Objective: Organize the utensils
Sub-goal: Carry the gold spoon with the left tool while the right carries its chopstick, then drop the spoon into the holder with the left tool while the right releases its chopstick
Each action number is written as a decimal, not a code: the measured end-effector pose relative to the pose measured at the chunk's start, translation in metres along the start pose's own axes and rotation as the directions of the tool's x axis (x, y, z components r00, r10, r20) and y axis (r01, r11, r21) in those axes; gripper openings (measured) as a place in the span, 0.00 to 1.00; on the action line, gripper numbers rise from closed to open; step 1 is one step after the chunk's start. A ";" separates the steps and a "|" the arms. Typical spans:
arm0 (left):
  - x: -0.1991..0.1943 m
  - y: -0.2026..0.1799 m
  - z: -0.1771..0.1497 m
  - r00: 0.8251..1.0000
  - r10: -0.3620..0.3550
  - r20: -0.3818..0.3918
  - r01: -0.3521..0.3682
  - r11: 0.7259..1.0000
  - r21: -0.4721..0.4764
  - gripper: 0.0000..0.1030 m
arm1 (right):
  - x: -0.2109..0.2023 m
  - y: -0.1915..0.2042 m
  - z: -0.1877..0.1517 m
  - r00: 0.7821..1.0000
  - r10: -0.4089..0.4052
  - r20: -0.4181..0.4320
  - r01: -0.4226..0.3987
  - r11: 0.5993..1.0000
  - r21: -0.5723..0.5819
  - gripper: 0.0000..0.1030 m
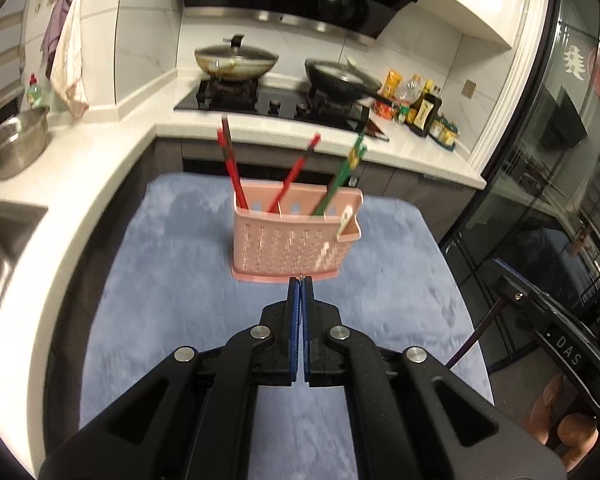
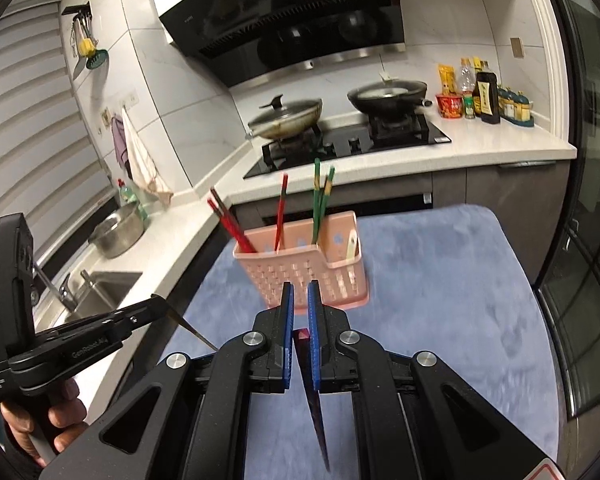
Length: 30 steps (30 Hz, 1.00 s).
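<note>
Blue-padded right gripper (image 2: 299,300) fingers (image 2: 287,320) are pinching a dark red chopstick (image 2: 314,400), nearly closed. Left gripper (image 1: 300,284) is gripping another dark chopstick (image 2: 192,330), fingers fully together. Pink holder (image 1: 296,236) is standing on the blue-covered table (image 1: 400,300) ahead.

Pink perforated plastic holder (image 1: 296,240); fuzzy blue cloth (image 1: 400,300); steel bowl (image 1: 16,148)
</note>
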<state>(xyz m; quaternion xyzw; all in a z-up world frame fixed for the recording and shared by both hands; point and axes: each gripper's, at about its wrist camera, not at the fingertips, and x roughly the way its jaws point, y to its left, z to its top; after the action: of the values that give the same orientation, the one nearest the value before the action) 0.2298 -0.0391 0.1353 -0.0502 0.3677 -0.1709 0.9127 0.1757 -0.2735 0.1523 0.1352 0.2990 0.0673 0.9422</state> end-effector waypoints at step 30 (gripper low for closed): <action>0.083 0.029 0.130 1.000 0.002 0.017 -0.001 0.998 -0.057 0.01 | 0.080 0.020 0.180 0.966 0.073 0.249 -0.082 0.996 0.028 0.06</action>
<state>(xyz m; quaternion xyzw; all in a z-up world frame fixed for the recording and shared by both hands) 0.3825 -0.0455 0.1689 -0.0774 0.3648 -0.1591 0.9141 0.3443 -0.2768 0.2555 0.1719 0.1744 0.0810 0.9662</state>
